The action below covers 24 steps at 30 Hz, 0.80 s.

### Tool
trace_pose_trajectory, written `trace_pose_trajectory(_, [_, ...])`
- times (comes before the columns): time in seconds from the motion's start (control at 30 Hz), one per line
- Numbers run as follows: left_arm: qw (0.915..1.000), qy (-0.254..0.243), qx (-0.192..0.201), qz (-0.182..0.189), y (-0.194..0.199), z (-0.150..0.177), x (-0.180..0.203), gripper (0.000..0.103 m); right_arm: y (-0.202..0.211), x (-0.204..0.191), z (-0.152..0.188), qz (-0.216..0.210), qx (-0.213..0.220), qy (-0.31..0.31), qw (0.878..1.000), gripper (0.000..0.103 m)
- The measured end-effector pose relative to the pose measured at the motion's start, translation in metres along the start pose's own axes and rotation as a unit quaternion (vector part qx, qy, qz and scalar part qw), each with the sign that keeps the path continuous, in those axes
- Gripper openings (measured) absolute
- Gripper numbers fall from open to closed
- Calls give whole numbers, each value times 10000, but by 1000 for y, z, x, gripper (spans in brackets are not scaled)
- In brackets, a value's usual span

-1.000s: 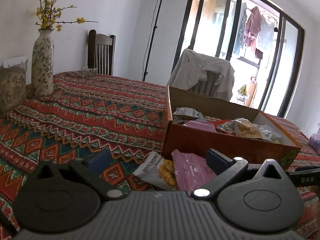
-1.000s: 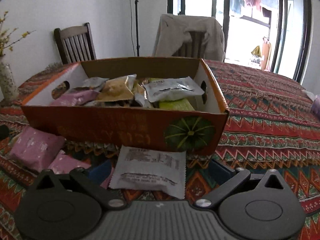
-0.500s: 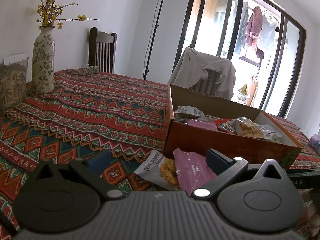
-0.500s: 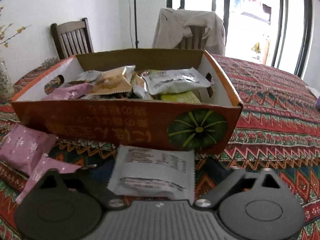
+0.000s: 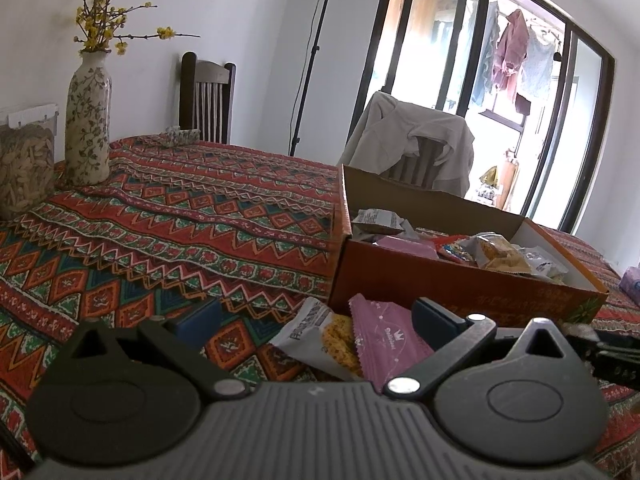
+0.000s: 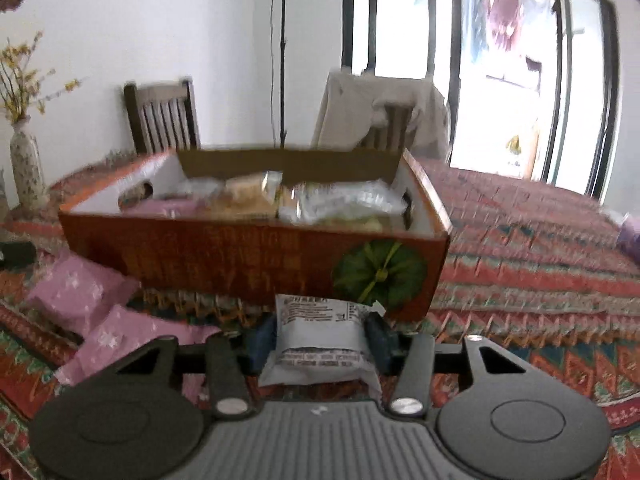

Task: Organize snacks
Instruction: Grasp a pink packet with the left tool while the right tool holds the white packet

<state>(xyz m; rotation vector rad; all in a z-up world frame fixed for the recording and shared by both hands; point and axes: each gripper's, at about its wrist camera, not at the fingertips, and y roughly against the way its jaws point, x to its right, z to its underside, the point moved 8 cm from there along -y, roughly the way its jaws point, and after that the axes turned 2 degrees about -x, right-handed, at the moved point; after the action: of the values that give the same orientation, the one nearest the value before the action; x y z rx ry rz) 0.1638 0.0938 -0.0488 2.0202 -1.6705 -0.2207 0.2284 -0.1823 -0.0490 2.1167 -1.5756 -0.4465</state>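
Since a second ago our right hand-held gripper (image 6: 320, 338) has been closing; its pads now pinch the white snack packet (image 6: 320, 340) at bottom centre, just before the orange box (image 6: 248, 256) on the tabletop (image 6: 532, 248). Left of it lie two pink packets (image 6: 80, 292). Our left hand-held gripper (image 5: 316, 322) stays spread, a pink packet (image 5: 384, 344) between its fingers, untouched.

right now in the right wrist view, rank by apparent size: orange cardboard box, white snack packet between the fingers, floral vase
1. Orange cardboard box, largest.
2. White snack packet, though it sits nearest the camera, which inflates it.
3. Floral ceramic vase, smallest, but it stands farthest back, so its true size against the packet is unsure.
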Motion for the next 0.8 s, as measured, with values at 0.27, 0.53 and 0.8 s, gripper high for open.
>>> trace_pose_trajectory(0.27, [9996,-249,-60,-108,-1,2,9,103,8,7,-5,10,234,-137,9996,49])
trace_pose_trajectory(0.53, [9951,-935,-82,-307,-1,-6,44,103,10,10,-5,-50,326,-270,9991,49])
trace_pose_trajectory(0.8, [9838,-1594,-359,-741,-29,4,77,103,13,12,-5,-89,388,-358,9986,49])
